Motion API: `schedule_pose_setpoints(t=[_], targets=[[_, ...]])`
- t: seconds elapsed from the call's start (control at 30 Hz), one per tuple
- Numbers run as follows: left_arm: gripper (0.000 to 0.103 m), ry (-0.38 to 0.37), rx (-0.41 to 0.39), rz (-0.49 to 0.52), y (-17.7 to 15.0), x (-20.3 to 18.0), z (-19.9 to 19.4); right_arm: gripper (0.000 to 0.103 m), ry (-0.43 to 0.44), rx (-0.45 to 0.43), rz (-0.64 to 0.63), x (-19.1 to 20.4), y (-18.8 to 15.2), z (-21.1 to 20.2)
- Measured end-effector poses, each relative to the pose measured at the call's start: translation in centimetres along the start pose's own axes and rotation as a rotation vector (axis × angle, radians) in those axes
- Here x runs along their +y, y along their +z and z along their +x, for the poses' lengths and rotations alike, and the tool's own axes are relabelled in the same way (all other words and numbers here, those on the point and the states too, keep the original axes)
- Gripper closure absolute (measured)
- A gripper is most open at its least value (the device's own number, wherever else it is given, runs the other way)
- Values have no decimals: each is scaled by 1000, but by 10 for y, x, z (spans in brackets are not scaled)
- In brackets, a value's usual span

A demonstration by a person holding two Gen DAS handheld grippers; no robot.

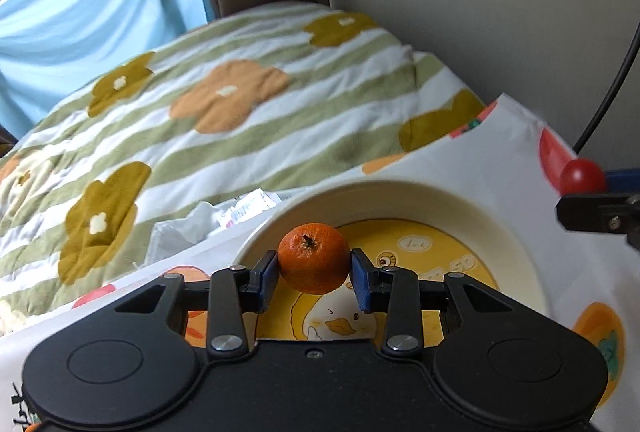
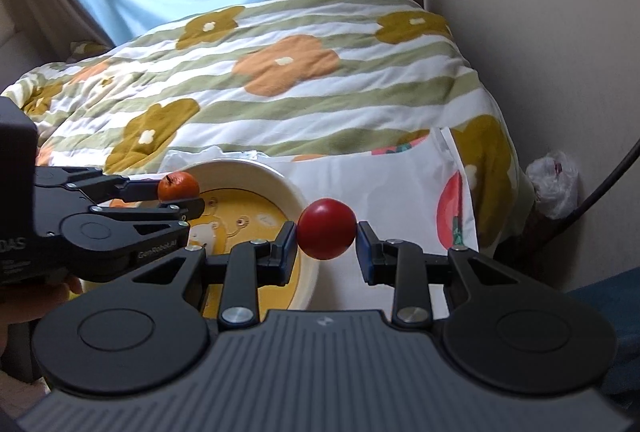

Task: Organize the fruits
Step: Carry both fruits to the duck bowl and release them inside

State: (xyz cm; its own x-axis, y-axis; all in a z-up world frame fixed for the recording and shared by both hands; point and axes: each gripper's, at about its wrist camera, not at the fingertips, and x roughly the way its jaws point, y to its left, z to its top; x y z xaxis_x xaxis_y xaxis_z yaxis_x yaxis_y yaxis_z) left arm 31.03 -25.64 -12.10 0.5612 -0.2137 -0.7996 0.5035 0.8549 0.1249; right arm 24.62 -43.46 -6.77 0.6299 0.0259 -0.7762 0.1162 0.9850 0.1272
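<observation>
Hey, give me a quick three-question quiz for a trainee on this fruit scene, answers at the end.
1. True or false: the left gripper holds the orange mandarin above the bowl.
2. What does the right gripper hold? A) red round fruit B) banana C) nothing
3. Fill in: the bowl's yellow bottom shows a cartoon ____.

Key
1. True.
2. A, the red round fruit.
3. Duck.
</observation>
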Motion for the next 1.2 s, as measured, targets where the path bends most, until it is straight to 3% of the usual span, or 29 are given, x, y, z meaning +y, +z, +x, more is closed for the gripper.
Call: schedule_pose_setpoints(t=[0.17,0.27,0.3,0.63,1.03,1.2], targets=[[58,-17,19,14,-1,-2,9,57,-11,14,25,-5,1,6],[17,-16,-7,14,0,-2,3,57,-11,15,27,-6,4,7],[16,-15,-21,15,0,0,0,57,-7,13,30,-7,4,7],[16,50,-51,-92,-7,30,-43,57,43,6,-25,-4,8,8],[15,127,-65,-216,-32,58,-83,57,157,3,-322,53,8,49],[15,143,-49,-229,-42,62,-86,57,154,2,-385,66,2,64]])
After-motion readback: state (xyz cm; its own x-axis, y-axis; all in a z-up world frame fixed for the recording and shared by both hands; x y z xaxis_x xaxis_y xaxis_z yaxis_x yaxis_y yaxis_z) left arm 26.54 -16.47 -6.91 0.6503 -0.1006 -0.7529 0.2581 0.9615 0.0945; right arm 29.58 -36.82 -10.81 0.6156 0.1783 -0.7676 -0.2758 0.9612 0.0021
